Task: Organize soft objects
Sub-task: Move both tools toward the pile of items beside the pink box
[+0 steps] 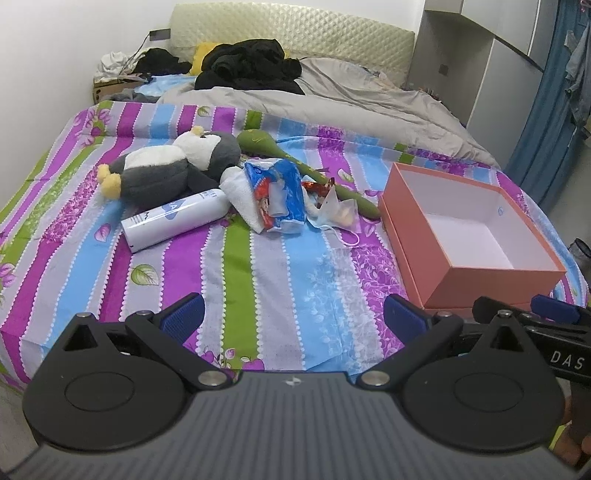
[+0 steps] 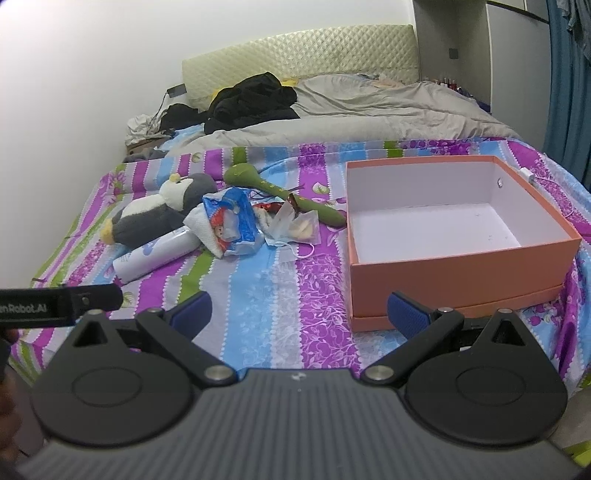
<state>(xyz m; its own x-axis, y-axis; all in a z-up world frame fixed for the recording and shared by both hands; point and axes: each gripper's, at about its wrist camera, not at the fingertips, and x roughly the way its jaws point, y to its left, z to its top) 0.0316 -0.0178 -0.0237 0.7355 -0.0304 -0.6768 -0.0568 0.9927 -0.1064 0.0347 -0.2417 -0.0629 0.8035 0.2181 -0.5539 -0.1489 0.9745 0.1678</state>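
A grey and white plush penguin (image 1: 166, 168) (image 2: 159, 214) lies on the striped bedsheet (image 1: 280, 280) (image 2: 280, 295). Beside it are a white spray bottle (image 1: 173, 219) (image 2: 155, 254), a white folded cloth (image 1: 240, 192) (image 2: 201, 227), a blue tissue pack (image 1: 279, 194) (image 2: 234, 221), a face mask (image 1: 332, 218) (image 2: 286, 240) and a long green soft toy (image 1: 295, 158) (image 2: 280, 192). An empty orange box (image 1: 491, 278) (image 2: 461, 277) stands on the right. My left gripper (image 1: 293, 317) is open near the bed's front edge. My right gripper (image 2: 299, 314) is open too, in front of the box.
A grey duvet (image 1: 332, 96) (image 2: 351, 110) and black clothes (image 1: 247, 64) (image 2: 251, 99) lie at the head of the bed by the quilted headboard (image 1: 295, 33). A wardrobe (image 1: 480, 55) and blue curtain (image 1: 554, 110) stand on the right.
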